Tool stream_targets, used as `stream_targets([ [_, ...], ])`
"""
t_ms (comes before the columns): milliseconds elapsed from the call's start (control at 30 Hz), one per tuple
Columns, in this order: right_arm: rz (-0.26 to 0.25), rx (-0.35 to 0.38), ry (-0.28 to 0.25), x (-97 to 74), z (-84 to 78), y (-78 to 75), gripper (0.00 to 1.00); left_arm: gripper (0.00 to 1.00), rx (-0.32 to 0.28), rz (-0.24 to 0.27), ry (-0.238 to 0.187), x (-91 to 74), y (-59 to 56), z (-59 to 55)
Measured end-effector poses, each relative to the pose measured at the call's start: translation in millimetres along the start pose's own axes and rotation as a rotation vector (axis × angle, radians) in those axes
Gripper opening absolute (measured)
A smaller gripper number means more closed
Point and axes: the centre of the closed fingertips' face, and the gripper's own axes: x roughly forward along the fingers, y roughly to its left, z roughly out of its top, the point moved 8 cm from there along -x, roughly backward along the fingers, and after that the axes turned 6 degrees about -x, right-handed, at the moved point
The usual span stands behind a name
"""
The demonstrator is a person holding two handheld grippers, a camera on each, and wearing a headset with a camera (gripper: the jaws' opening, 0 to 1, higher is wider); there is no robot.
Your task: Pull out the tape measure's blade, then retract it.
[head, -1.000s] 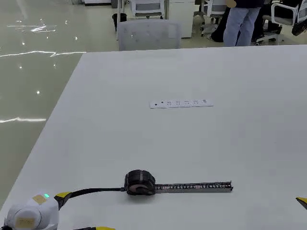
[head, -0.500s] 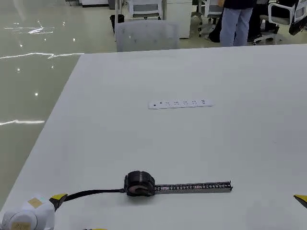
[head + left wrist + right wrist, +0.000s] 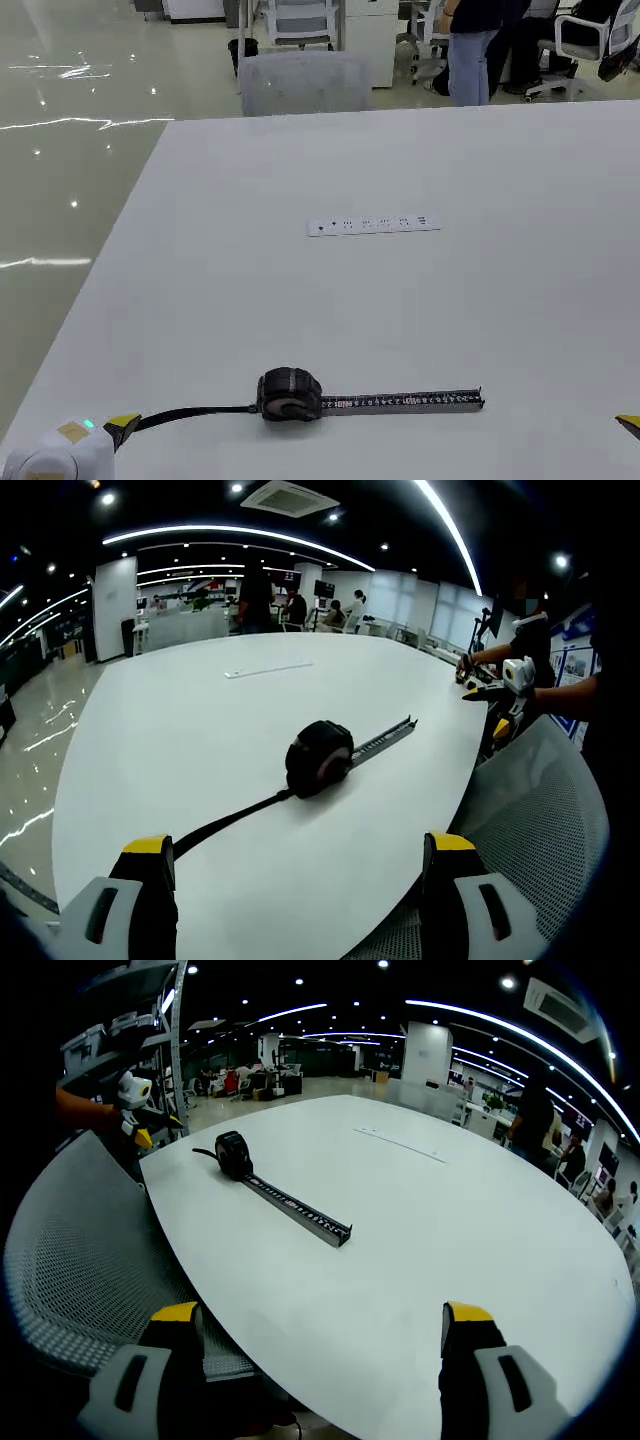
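Note:
A black tape measure (image 3: 290, 394) lies on the white table (image 3: 400, 300) near its front edge, its blade (image 3: 402, 402) pulled out to the right and its black strap (image 3: 195, 413) trailing left. In the left gripper view the tape measure (image 3: 319, 757) sits ahead of my left gripper (image 3: 295, 900), which stands open and holds nothing. The right gripper view shows the tape measure (image 3: 234, 1153) and blade (image 3: 298, 1209) well ahead of my open, empty right gripper (image 3: 315, 1360). My left gripper (image 3: 75, 450) is at the head view's bottom left, with a yellow fingertip (image 3: 629, 424) at bottom right.
A white power strip (image 3: 373, 225) lies mid-table. A grey mesh chair (image 3: 80, 1260) sits at the table's near edge, and another grey chair (image 3: 305, 82) stands at the far edge. People (image 3: 470, 50) and office chairs are beyond, on a glossy floor.
The head view has tilted slightly, so the scene sits lower. My left gripper has sunk toward the bottom left corner. The tape measure and its blade lie as before.

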Motion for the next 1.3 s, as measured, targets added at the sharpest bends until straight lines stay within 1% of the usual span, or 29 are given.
stream_targets([
  [33,-0.009,-0.004,0.012,-0.2,-1.2,-1.6,1.0,1.0,-0.001,0.001,0.002,0.1,-0.2,-0.7],
  [200,-0.014,-0.001,0.016,-0.7,-1.2,-3.0,1.0,1.0,0.0,-0.003,0.005,1.2,-3.0,-1.7],
  [267,-0.012,0.001,0.015,-0.3,-1.0,-3.0,1.0,1.0,0.0,-0.004,0.002,1.5,-3.7,-1.4],
  [367,-0.005,-0.023,0.036,1.0,-2.9,-1.9,1.0,1.0,-0.005,-0.006,0.006,2.0,-4.6,-1.8],
  [433,0.0,-0.021,0.046,1.5,-5.4,-1.9,1.0,1.0,-0.005,-0.003,0.006,2.4,-4.1,-1.7],
  [500,0.001,-0.016,0.042,1.4,-4.6,-1.8,1.0,1.0,-0.007,0.008,0.009,2.7,-2.9,-1.3],
  [567,0.002,-0.013,0.039,1.4,-3.5,-1.5,1.0,1.0,-0.012,0.011,0.003,2.8,-2.2,0.1],
  [600,0.004,-0.015,0.043,2.0,-4.2,-1.6,1.0,1.0,-0.016,0.011,0.0,2.8,-2.1,0.6],
  [667,0.012,-0.023,0.078,3.5,-6.9,-1.4,1.0,1.0,-0.02,0.016,-0.001,3.3,-1.5,1.1],
  [700,0.012,-0.031,0.073,3.9,-6.3,-1.9,1.0,1.0,-0.016,0.019,-0.001,4.0,-1.7,1.5],
  [867,0.008,-0.025,0.059,3.5,-2.2,-5.5,1.0,1.0,-0.012,0.022,0.003,6.4,-4.1,2.9],
  [967,0.017,-0.045,0.054,4.2,4.9,-6.7,1.0,1.0,-0.007,0.023,0.005,8.5,-8.0,5.4],
  [1033,0.015,-0.052,0.047,4.8,6.9,-9.9,1.0,1.0,-0.014,0.023,-0.001,10.4,-8.8,7.9],
  [1100,0.012,-0.055,0.041,3.6,13.7,-9.9,1.0,1.0,-0.026,0.021,-0.012,12.6,-10.9,10.7],
  [1167,0.005,-0.055,0.033,4.2,17.3,-12.1,1.0,1.0,-0.03,0.023,-0.01,15.8,-12.8,11.4],
  [1300,0.014,-0.063,0.036,6.3,21.2,-11.8,1.0,1.0,-0.035,0.029,-0.009,20.0,-17.6,13.1],
])
